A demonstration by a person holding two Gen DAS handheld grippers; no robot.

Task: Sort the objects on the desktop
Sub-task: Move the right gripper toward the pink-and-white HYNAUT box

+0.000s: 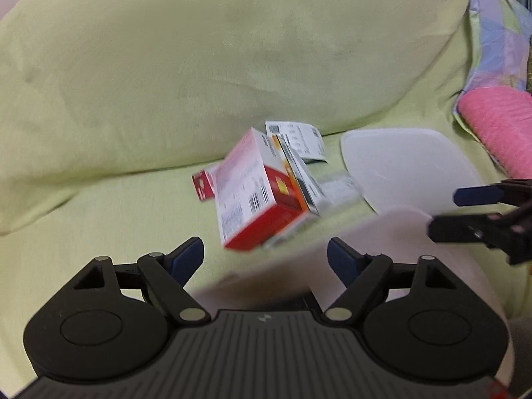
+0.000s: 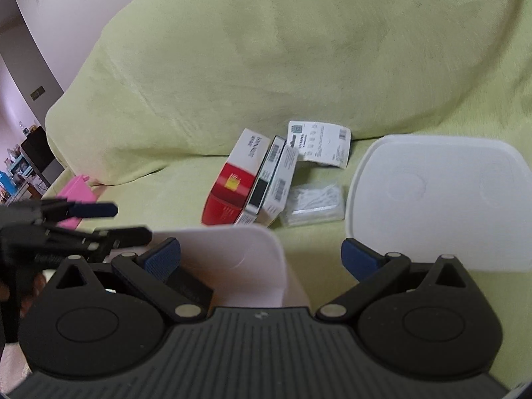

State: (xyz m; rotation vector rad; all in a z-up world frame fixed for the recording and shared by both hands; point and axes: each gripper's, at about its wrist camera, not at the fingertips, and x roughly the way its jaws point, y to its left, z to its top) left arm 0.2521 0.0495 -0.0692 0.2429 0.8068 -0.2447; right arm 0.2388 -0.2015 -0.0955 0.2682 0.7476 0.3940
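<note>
Boxes [image 1: 259,193] lie in a loose cluster on the green sofa cover [image 1: 232,66] in the left wrist view: a red and white one in front, a slimmer white one leaning against its right side, and a small red packet [image 1: 203,184] poking out behind on the left. A printed white card [image 1: 301,139] sits behind them against the back cushion. To the right lies a flat white lid [image 1: 405,166], and below it the rim of a white container [image 1: 332,259] crosses between the left gripper's [image 1: 266,257] blue-padded fingers. Those fingers stand wide apart and grip nothing. The right gripper [image 1: 445,209] reaches in from the right edge above the container, its fingers slightly parted and empty. A pink towel [image 1: 498,126] lies at the far right.

In the right wrist view, the boxes [image 2: 252,179] rest side by side near the middle of the seat, the card [image 2: 319,143] just behind them and a clear bag of white sticks [image 2: 314,206] just beside them on the right. The lid [image 2: 439,199] lies flat further right. The container [image 2: 239,259] stands in the foreground between the right gripper's [image 2: 262,259] fingers, which are spread wide and hold nothing; whether the left finger touches the wall is unclear. The left gripper [image 2: 129,221] comes in from the left, fingers parted, empty. A pink box [image 2: 74,196] lies behind it.
</note>
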